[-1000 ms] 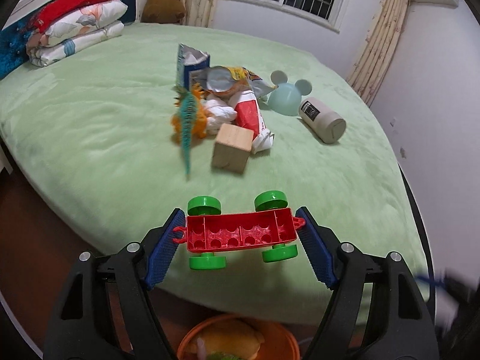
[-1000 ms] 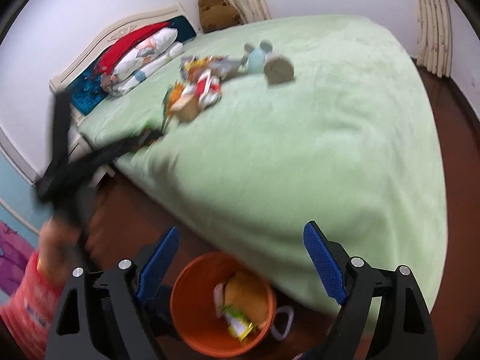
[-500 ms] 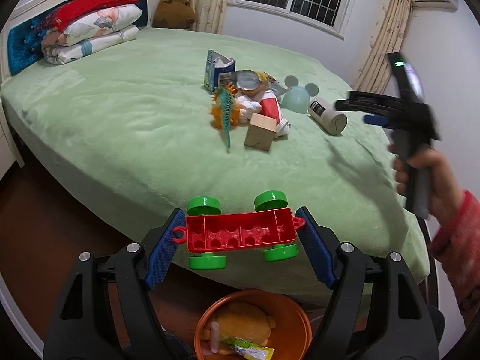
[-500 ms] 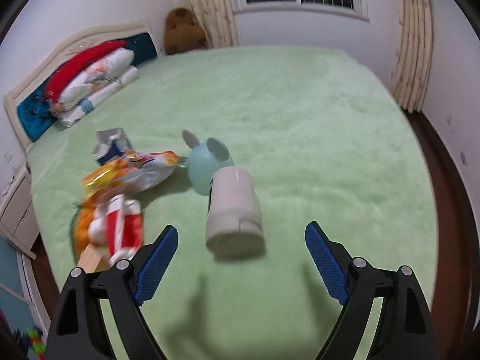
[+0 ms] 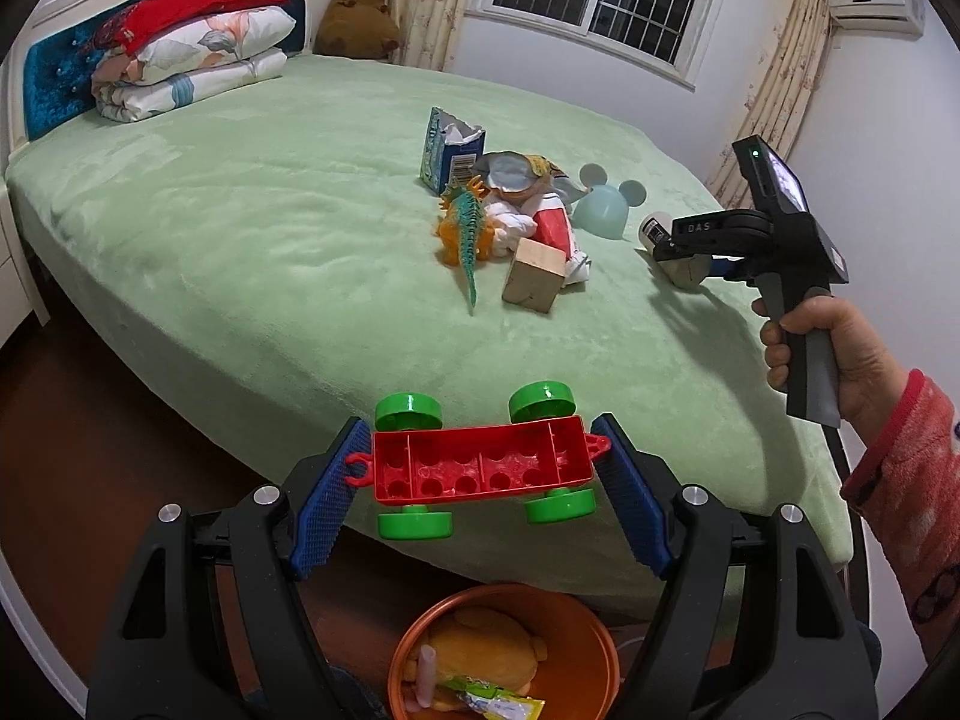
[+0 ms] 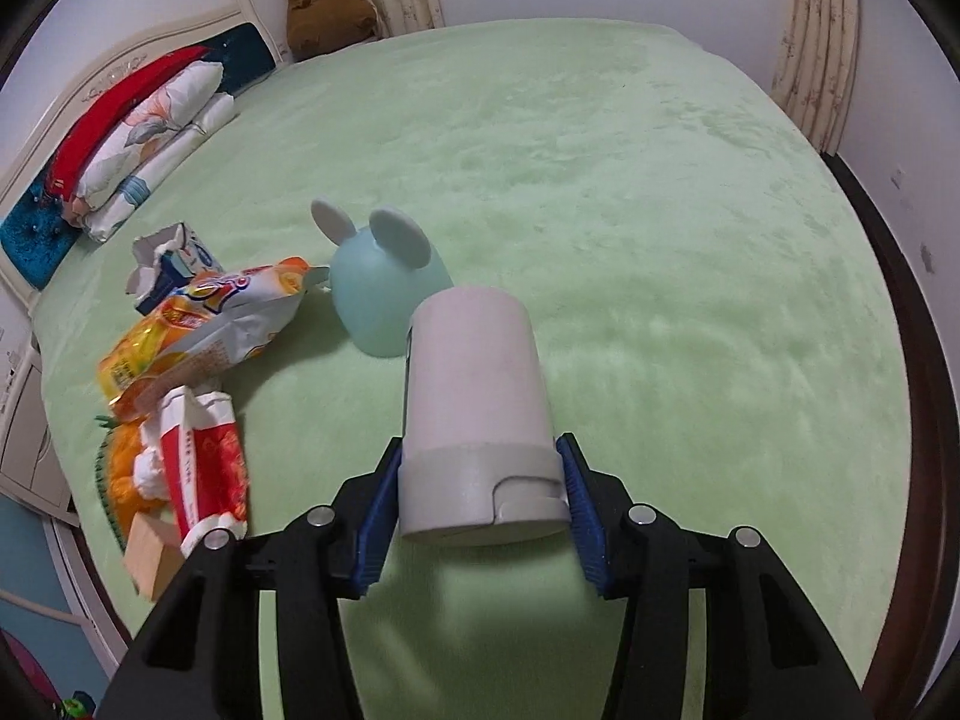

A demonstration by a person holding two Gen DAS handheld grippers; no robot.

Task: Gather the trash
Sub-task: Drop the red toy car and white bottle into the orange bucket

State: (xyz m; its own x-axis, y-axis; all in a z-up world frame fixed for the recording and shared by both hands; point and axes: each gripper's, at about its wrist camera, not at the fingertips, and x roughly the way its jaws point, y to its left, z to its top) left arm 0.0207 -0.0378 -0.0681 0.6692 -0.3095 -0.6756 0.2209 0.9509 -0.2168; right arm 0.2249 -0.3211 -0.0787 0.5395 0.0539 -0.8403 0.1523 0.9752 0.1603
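Observation:
My left gripper [image 5: 480,480] is shut on a red toy cart with green wheels [image 5: 480,468], held above the bed's edge over an orange bin [image 5: 594,654] on the floor. My right gripper [image 6: 480,504] has its pads against the capped end of a grey-white bottle [image 6: 477,414] lying on the green bed; it also shows in the left wrist view [image 5: 696,240]. A heap of wrappers lies left of the bottle: an orange snack bag [image 6: 204,324], a red-white packet [image 6: 204,462], a torn blue carton [image 5: 450,150].
A toy dinosaur [image 5: 465,228], a wooden block [image 5: 534,276] and a pale blue mouse-eared bowl [image 6: 384,288] lie among the heap. Folded bedding [image 5: 186,66] is at the headboard. The bin holds a yellow plush and a wrapper. Dark wood floor surrounds the bed.
My right gripper swung from over the bin to the bed, reached the grey-white bottle and closed on it. My left gripper kept holding the cart and drew back toward the bin.

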